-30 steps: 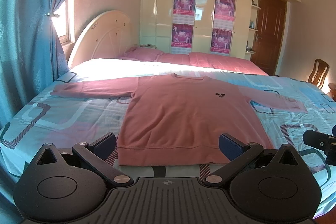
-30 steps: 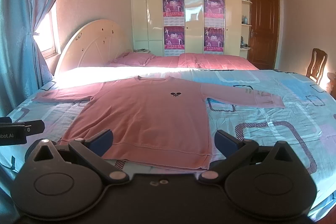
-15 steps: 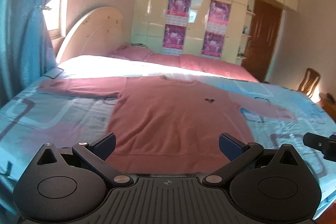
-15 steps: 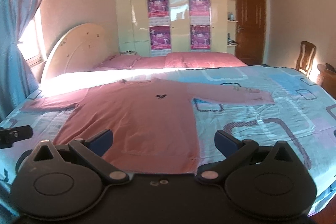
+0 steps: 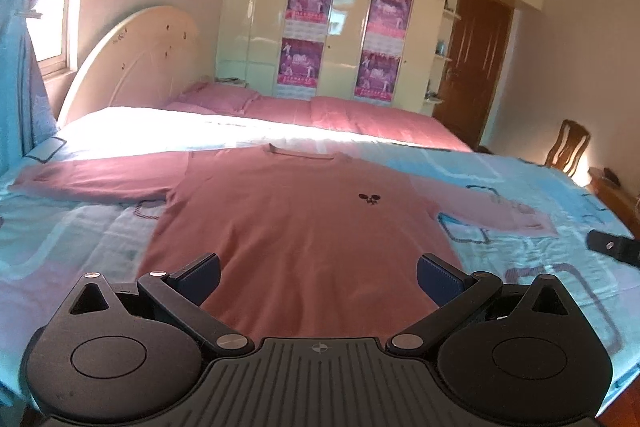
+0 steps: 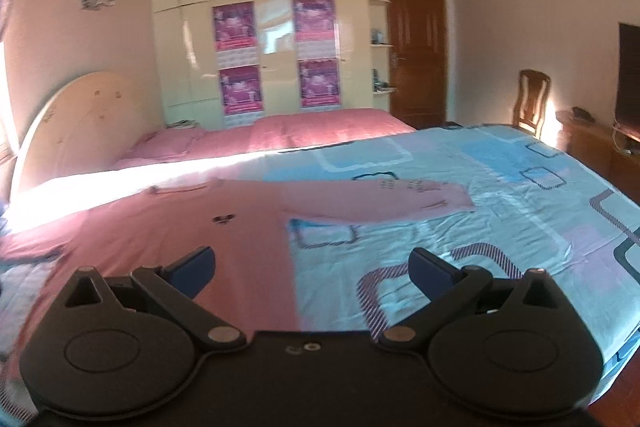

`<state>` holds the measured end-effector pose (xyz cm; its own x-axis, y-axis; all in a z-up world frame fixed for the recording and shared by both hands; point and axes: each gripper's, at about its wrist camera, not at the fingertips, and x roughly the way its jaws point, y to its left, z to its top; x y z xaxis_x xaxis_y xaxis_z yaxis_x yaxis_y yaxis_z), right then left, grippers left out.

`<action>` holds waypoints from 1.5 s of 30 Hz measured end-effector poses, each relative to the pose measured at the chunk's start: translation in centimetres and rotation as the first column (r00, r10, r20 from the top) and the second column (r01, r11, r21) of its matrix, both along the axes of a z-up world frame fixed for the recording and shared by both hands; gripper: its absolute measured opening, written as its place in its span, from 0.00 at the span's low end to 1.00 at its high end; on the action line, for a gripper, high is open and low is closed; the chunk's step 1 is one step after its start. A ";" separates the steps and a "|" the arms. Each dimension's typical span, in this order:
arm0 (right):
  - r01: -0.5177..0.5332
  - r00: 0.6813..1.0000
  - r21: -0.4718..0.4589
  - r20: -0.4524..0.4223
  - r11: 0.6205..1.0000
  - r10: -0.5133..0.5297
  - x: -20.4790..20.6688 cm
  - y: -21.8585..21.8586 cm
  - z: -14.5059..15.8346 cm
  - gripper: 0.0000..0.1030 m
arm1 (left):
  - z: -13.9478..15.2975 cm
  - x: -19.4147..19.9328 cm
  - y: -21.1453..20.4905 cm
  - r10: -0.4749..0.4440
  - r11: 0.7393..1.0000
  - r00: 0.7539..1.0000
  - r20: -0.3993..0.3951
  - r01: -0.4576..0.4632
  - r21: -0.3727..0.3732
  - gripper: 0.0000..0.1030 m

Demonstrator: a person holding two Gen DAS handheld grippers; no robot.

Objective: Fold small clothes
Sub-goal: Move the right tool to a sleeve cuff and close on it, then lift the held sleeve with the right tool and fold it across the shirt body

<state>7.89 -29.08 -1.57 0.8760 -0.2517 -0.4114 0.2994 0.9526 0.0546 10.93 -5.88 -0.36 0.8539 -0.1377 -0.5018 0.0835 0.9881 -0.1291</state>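
Observation:
A pink long-sleeved sweater (image 5: 296, 219) lies flat and face up on the blue patterned bedspread (image 5: 520, 187), both sleeves spread out sideways. My left gripper (image 5: 318, 273) is open and empty, above the sweater's lower body near the hem. My right gripper (image 6: 312, 269) is open and empty, above the sweater's (image 6: 192, 239) right side edge, with its right sleeve (image 6: 384, 201) stretched out ahead. The tip of the right gripper shows at the right edge of the left wrist view (image 5: 614, 250).
Pink pillows (image 5: 216, 99) and a cream headboard (image 5: 132, 59) stand at the bed's far left. A wardrobe with posters (image 5: 344, 39), a brown door (image 5: 480, 67) and a wooden chair (image 6: 534, 103) lie beyond. A blue curtain (image 5: 24, 75) hangs at left.
Both grippers have moved forward over the sweater's lower part. The right gripper has also shifted and turned to the right, toward the right sleeve. Both stay open.

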 end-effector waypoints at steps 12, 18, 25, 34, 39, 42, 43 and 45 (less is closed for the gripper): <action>0.233 0.972 0.163 -0.050 0.959 -0.228 12.3 -16.9 -3.9 0.54 | -2.2 15.0 -8.6 0.063 0.996 0.997 0.039 -0.065 0.065 1.00; 0.305 0.952 0.270 -0.083 0.913 -0.294 17.2 -24.1 -6.9 0.35 | -4.8 22.1 -12.2 0.038 0.996 0.996 -0.076 -0.032 0.078 1.00; 0.367 0.930 0.405 -0.140 0.837 -0.340 20.3 -30.0 -11.9 0.40 | -7.3 25.8 -14.8 0.029 0.993 0.987 -0.161 -0.010 0.115 1.00; 0.343 0.932 0.562 -0.103 0.753 -0.347 21.1 -33.3 -15.4 0.39 | -7.8 27.1 -17.0 0.020 0.983 0.982 -0.189 0.016 0.184 1.00; 0.348 0.931 0.559 -0.107 0.753 -0.350 22.2 -34.2 -15.9 0.27 | -7.7 28.3 -17.5 0.034 0.984 0.978 -0.208 0.004 0.177 1.00; 0.313 0.938 0.610 -0.075 0.728 -0.340 22.3 -34.9 -16.0 0.31 | -7.4 28.6 -17.7 0.036 0.984 0.978 -0.203 0.001 0.177 1.00; 0.300 0.941 0.626 -0.069 0.720 -0.332 22.4 -35.0 -16.0 0.31 | -7.4 28.7 -17.7 0.037 0.984 0.979 -0.202 -0.001 0.178 1.00; 0.270 0.949 0.666 -0.062 0.695 -0.310 22.6 -34.8 -16.4 0.31 | -7.3 29.1 -17.5 0.041 0.984 0.979 -0.201 -0.004 0.178 1.00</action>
<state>30.45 -63.87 -17.99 0.8303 -0.1797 -0.5276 0.5327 0.5343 0.6563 39.99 -23.39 -7.68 0.7336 -0.0135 -0.6795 0.0509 0.9981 0.0352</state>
